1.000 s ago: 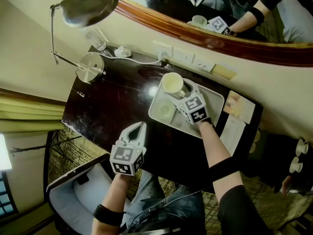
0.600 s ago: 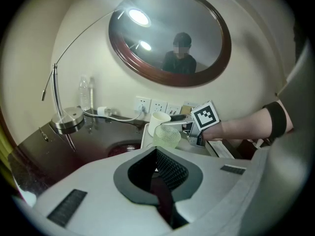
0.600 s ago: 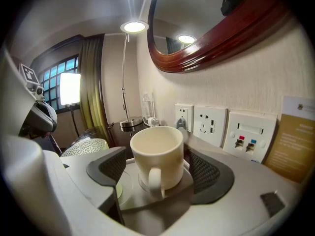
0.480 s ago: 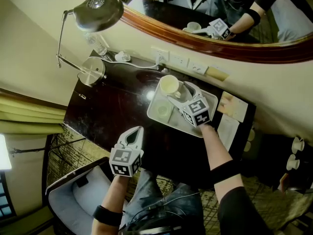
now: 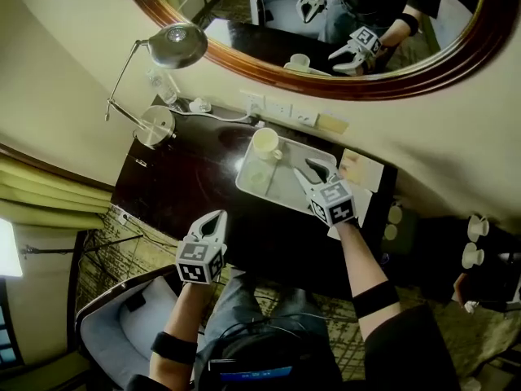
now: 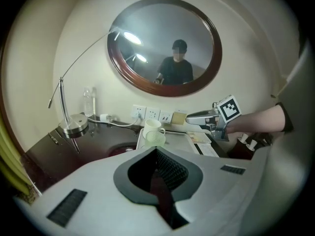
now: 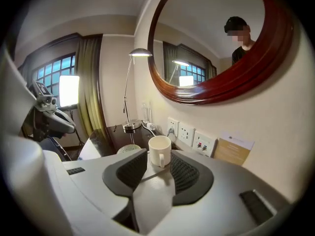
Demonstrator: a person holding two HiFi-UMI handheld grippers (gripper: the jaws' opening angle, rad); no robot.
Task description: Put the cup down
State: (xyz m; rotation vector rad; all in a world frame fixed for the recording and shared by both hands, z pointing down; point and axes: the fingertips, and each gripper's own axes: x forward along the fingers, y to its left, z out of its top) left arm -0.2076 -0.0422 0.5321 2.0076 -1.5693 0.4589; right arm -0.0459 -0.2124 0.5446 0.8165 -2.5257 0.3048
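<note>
The white cup [image 5: 264,142] stands upright at the tray's [image 5: 286,192] far corner, beside a pale round saucer [image 5: 258,174]. My right gripper [image 5: 313,174] hovers over the tray's near right part, well clear of the cup. Its jaws have just been closing and still show a gap with nothing between them. In the right gripper view the cup [image 7: 160,150] stands beyond the right gripper [image 7: 158,162]. My left gripper [image 5: 215,221] is shut and empty over the desk's front edge. In the left gripper view the cup [image 6: 153,127] and right gripper [image 6: 193,117] lie beyond the left gripper [image 6: 157,154].
A desk lamp [image 5: 175,41] with its round base [image 5: 155,125] and a water bottle [image 5: 163,84] stand at the dark desk's back left. Wall sockets [image 5: 281,108] and an oval mirror [image 5: 326,23] are behind. Cards [image 5: 364,169] lie right of the tray. A chair [image 5: 122,324] is below left.
My right gripper has let go of the cup, drawn back and up from it, and its jaws have narrowed. The cup stays on the tray. My left gripper rose slightly.
</note>
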